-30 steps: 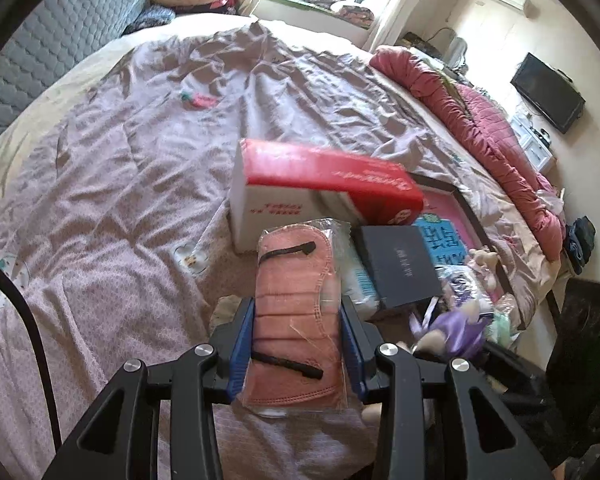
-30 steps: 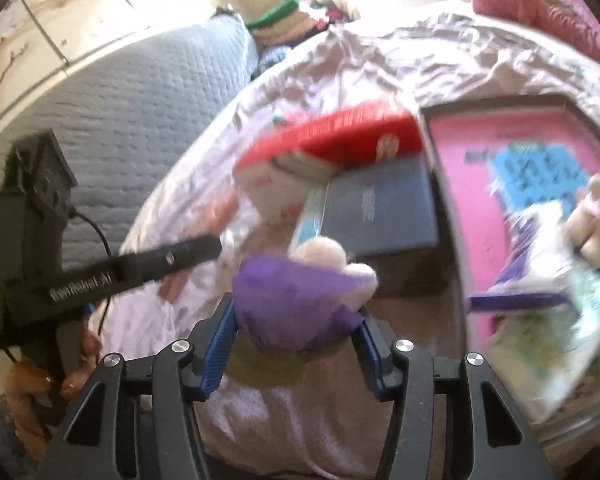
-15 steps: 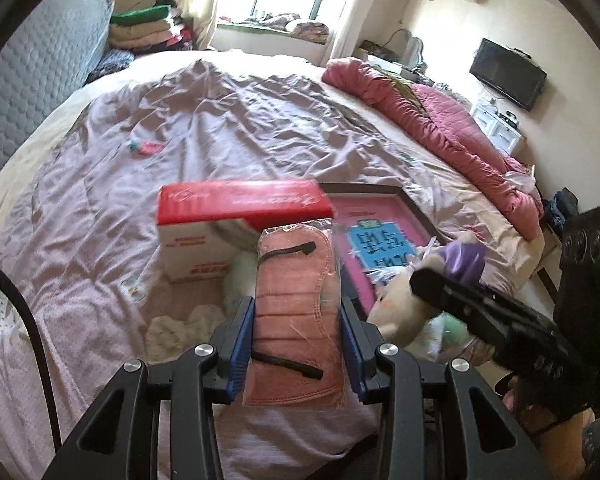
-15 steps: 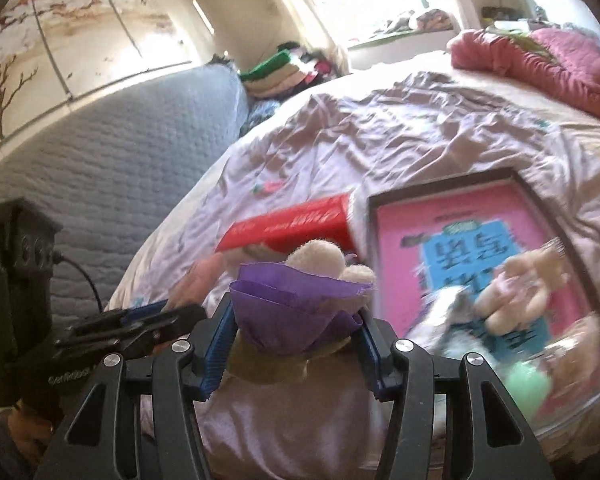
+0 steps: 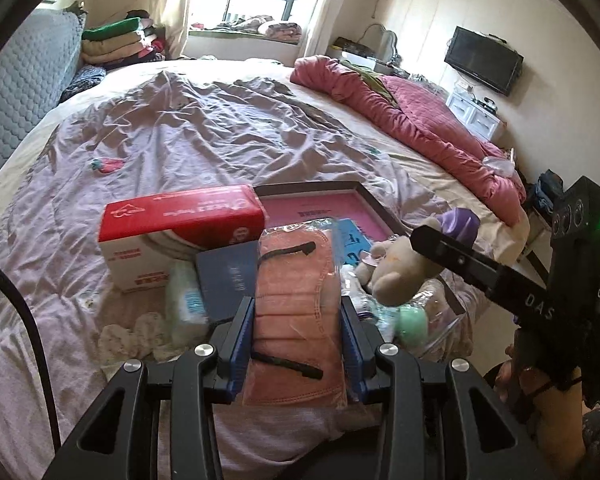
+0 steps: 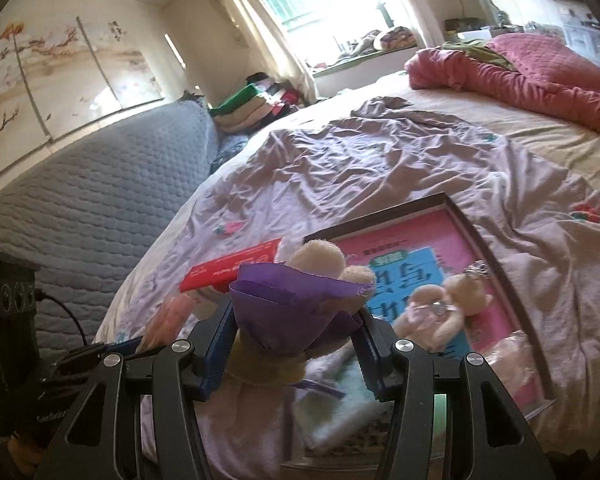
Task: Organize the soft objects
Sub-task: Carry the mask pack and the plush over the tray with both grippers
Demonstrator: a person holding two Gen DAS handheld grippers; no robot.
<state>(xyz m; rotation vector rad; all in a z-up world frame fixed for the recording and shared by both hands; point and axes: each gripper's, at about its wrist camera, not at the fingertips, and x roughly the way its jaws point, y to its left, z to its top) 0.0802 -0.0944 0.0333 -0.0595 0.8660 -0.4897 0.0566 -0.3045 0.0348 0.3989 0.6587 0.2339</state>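
My left gripper (image 5: 296, 344) is shut on a clear pack of pink face masks (image 5: 295, 304) and holds it above the near edge of the bed. My right gripper (image 6: 293, 344) is shut on a beige plush bear in a purple skirt (image 6: 300, 300), lifted off the bed; the bear also shows in the left wrist view (image 5: 404, 264), to the right of the masks. A second small plush bear (image 6: 456, 304) lies on the pink framed picture (image 6: 480, 248).
A red and white box (image 5: 179, 232), a dark notebook (image 5: 223, 280), a tissue pack (image 5: 185, 308) and a green soft ball (image 5: 410, 320) lie on the wrinkled mauve sheet (image 5: 199, 136). A red quilt (image 5: 412, 128) lies along the far right.
Both grippers have risen and pulled back from the pile, each keeping its hold. The plush bear now hangs higher, well above the pink frame.
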